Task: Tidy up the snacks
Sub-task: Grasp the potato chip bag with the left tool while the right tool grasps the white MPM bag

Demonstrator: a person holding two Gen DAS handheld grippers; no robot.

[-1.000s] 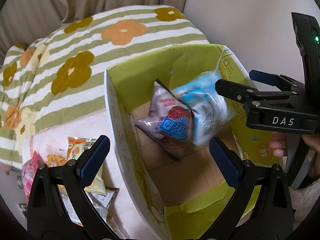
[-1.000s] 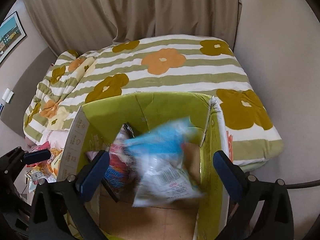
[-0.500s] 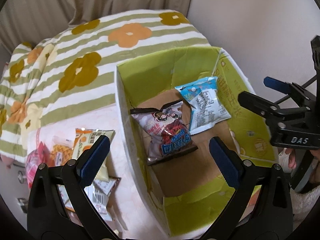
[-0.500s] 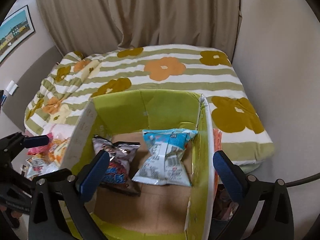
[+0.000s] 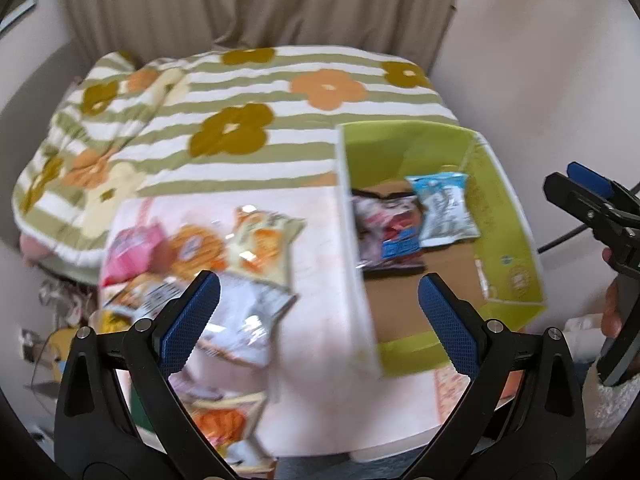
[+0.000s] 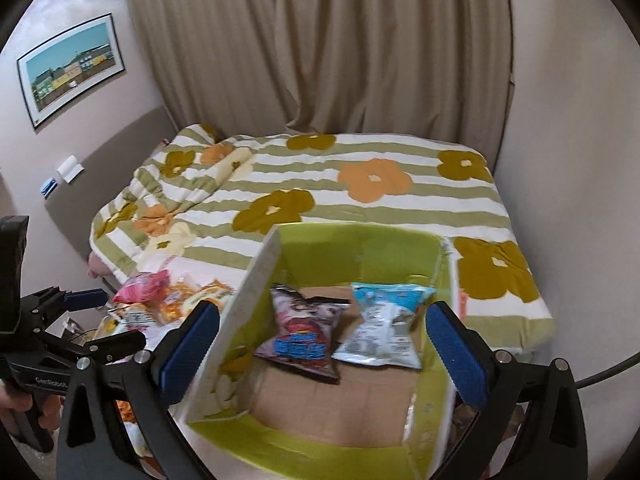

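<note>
Both tools empty, jaws spread wide.

Left gripper (image 5: 316, 312): hangs above the table (image 5: 320, 360), between the pile (image 5: 200, 264) of loose snack packets ahead-left and the box (image 5: 508, 248) ahead-right. Nearest to its left finger, a silvery packet (image 5: 248, 316), partly under a yellow-orange packet (image 5: 266, 248); a pink packet (image 5: 132, 250) farther left. View blurred, so packet edges hard to read.

Right gripper (image 6: 320, 344): poised over the box (image 6: 256, 280), open-topped, green inside, cardboard floor. Straight ahead between its fingers, two packets lying flat side by side on the floor: a dark packet (image 6: 304, 330) to the left, a blue-white packet (image 6: 384, 326) to the right, edges touching or nearly so. Near half of the floor bare.

Likely step in hand: fetch the next packet from the pile with the left tool.

To do it well:
- Pick the topmost packet, not a buried one; dragging from beneath would scatter the heap.
- Come down with the fingers astride a crimped end or a puffed edge; the film looks slick and air-filled, so a pinch at mid-belly may slip or crush the contents.
- Close gently, just enough to hold.
- Lift clear of the near box wall before crossing over.
- Set down on the bare near floor, beside the two already in, not atop them.
- Keep the right tool clear of the path.
</note>
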